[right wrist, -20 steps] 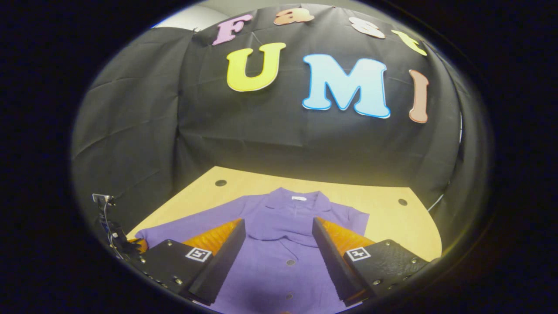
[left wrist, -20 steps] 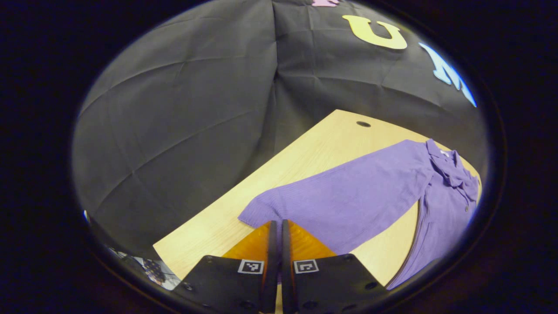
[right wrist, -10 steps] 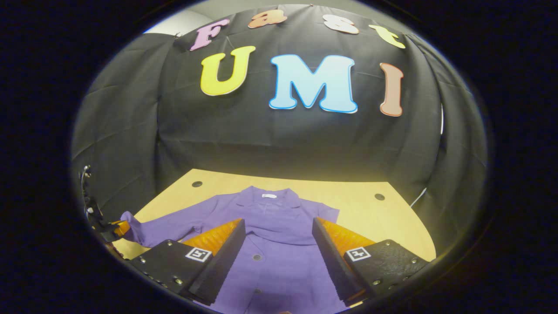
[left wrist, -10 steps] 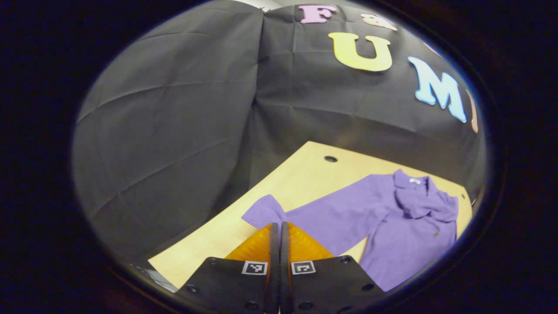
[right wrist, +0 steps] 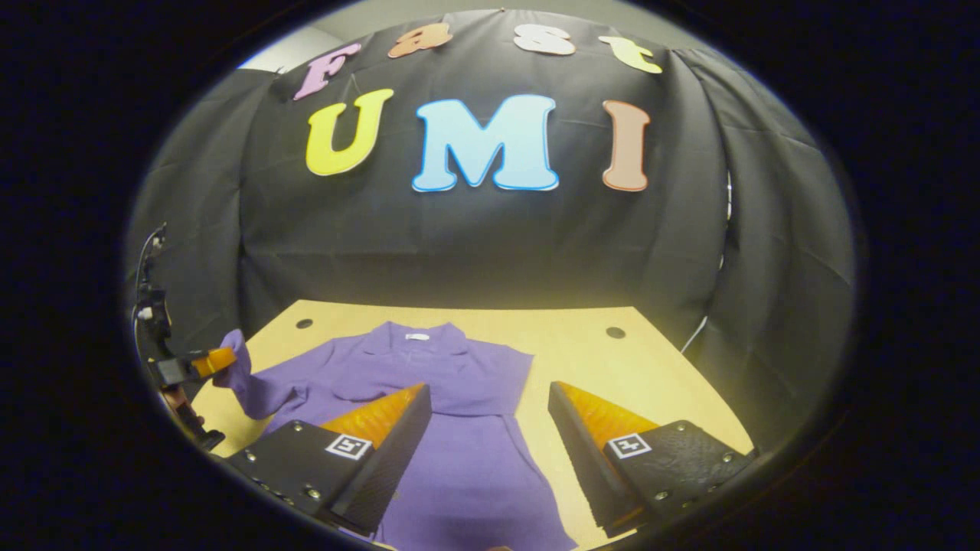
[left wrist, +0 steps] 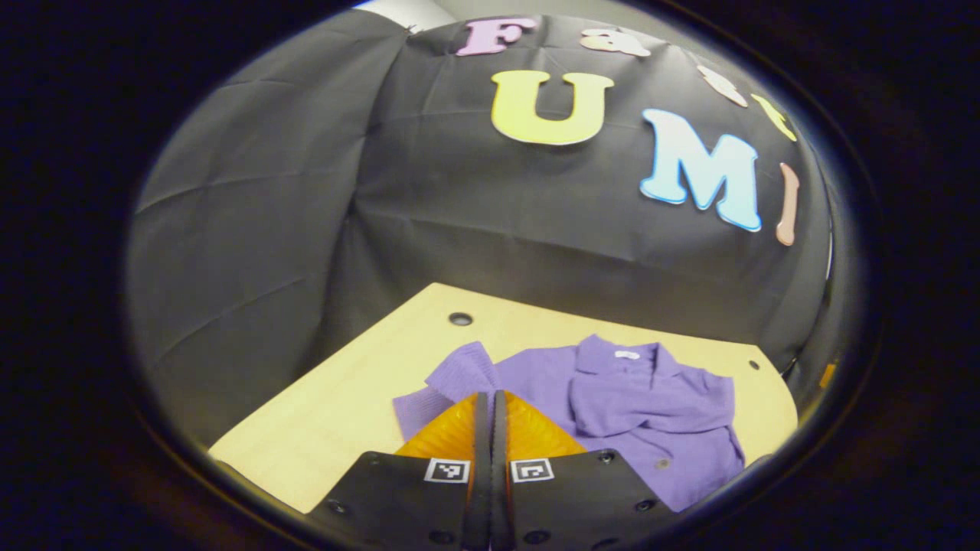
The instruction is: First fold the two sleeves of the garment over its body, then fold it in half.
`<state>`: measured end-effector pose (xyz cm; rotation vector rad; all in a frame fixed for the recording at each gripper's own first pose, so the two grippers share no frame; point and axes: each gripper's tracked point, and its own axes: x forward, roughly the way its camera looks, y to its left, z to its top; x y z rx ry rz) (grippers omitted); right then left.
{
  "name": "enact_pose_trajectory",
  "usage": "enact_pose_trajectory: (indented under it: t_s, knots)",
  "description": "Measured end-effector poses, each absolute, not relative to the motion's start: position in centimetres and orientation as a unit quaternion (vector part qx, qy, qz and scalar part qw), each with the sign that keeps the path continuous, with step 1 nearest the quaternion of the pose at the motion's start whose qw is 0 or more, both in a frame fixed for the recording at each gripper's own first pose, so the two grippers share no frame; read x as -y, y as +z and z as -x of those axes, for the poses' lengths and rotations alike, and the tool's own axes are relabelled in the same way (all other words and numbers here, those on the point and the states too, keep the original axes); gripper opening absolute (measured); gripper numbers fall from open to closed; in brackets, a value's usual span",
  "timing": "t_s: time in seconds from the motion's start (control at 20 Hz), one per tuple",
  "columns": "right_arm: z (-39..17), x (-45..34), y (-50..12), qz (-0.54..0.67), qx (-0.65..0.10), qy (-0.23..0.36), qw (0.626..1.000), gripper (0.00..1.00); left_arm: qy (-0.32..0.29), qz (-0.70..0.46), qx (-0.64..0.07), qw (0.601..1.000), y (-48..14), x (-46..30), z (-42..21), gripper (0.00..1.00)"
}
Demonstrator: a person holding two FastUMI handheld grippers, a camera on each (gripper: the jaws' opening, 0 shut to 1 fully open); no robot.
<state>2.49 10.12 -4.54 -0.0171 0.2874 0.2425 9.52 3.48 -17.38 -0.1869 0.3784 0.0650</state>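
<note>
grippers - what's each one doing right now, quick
Left gripper: shut on the sleeve cuff, lifted off the table.
Right gripper: open, holding nothing, above the purple garment.

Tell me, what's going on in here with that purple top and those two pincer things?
A person is folding a purple garment on a wooden table using two handheld grippers. The left gripper is shut on the cuff of one long sleeve and holds it lifted off the table, near the garment's body; the right gripper view shows the cuff raised at the table's edge. The right gripper hangs open above the garment, holding nothing. No sleeve lies folded over the body yet.
</note>
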Motion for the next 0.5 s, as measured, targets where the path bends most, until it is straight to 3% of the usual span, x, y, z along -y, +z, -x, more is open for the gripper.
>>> enact_pose_trajectory:
  t_s: [0.5]
  knots:
    - [-3.0, -0.8, -6.5, 0.001, -0.160, 0.072, 0.985, 0.96, -0.106, 0.056, -0.183, 0.976, -15.6, 17.5, -17.1, 0.06]
